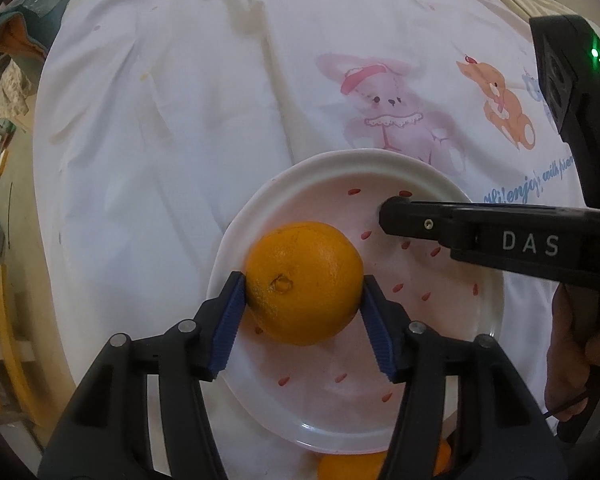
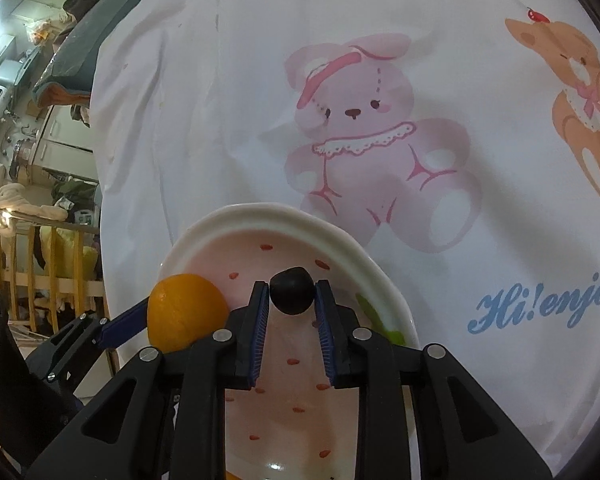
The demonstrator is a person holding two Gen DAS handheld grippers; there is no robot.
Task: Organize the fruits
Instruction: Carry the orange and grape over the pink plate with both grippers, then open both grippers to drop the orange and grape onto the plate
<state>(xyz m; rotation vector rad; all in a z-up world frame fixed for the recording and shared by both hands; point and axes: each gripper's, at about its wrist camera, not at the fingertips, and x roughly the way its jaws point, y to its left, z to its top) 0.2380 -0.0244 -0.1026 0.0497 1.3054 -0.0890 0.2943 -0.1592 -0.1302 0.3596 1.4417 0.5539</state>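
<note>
While your left gripper (image 1: pixel 303 294) sits at the lower centre of the left wrist view, its blue pads (image 1: pixel 230 320) press both sides of the orange (image 1: pixel 303 282), which fills the wide gap between the fingers. The orange hangs over the left part of the plate (image 1: pixel 440 178); whether it touches the plate you cannot tell. Its stem dimple faces the camera, slightly left of centre. It is nearly round, so no long axis shows. At the bottom edge of that view a second orange (image 1: pixel 350 467) peeks out beyond the plate's near rim.

Further right in the same view, your right gripper (image 1: pixel 396 216) reaches in from the right edge over the plate, with "DAS" printed in white on its side. On the cloth (image 1: pixel 160 120) at far right, blue script reads partly "enjoy with".

From the right wrist view, the orange shows at lower left, with the left gripper's blue pad against its left side. At centre, your right gripper (image 2: pixel 292 292) has narrowed its fingers onto a small dark plum (image 2: pixel 292 290), pinched at the fingertips above the plate's middle. The plum looks round. At lower right the cloth reads "Hi! enjoy".
</note>
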